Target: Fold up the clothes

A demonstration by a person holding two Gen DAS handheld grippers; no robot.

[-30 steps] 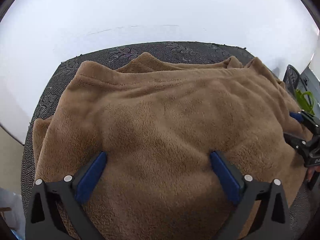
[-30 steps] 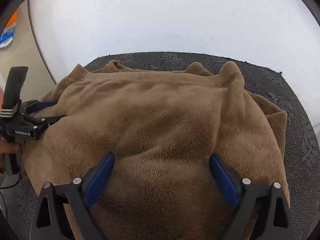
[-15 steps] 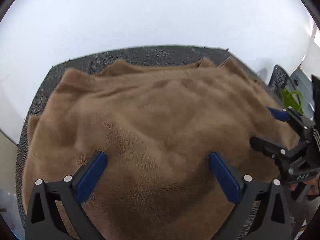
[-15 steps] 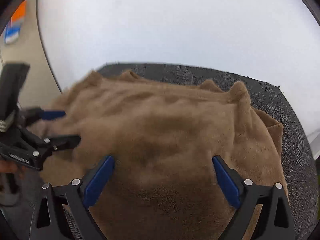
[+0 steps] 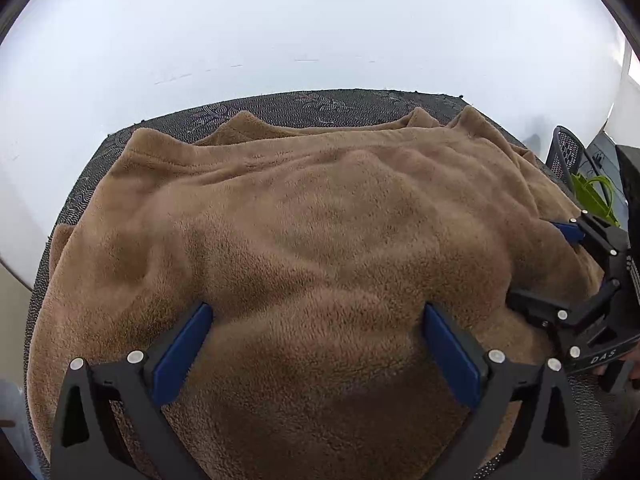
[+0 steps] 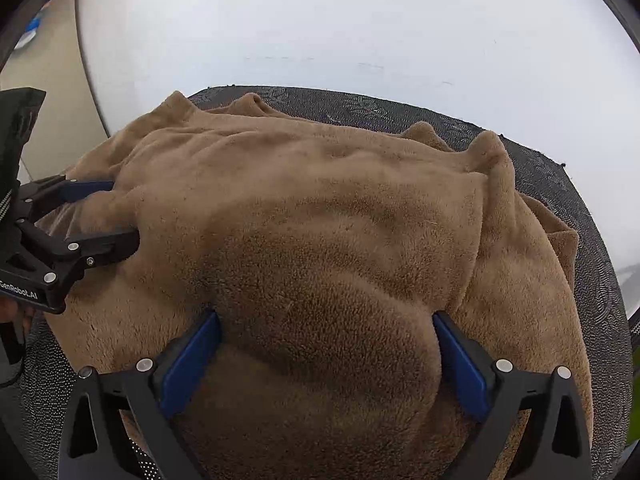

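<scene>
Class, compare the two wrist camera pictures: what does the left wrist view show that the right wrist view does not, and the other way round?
Only the left wrist view: a bright green bag beside a black mesh basket at the right edge. Only the right wrist view: beige floor with a blue and white object, blurred, at upper left. Both: the brown fleece garment on the dark patterned mat, with the open left tool and open right tool pressed into it.
</scene>
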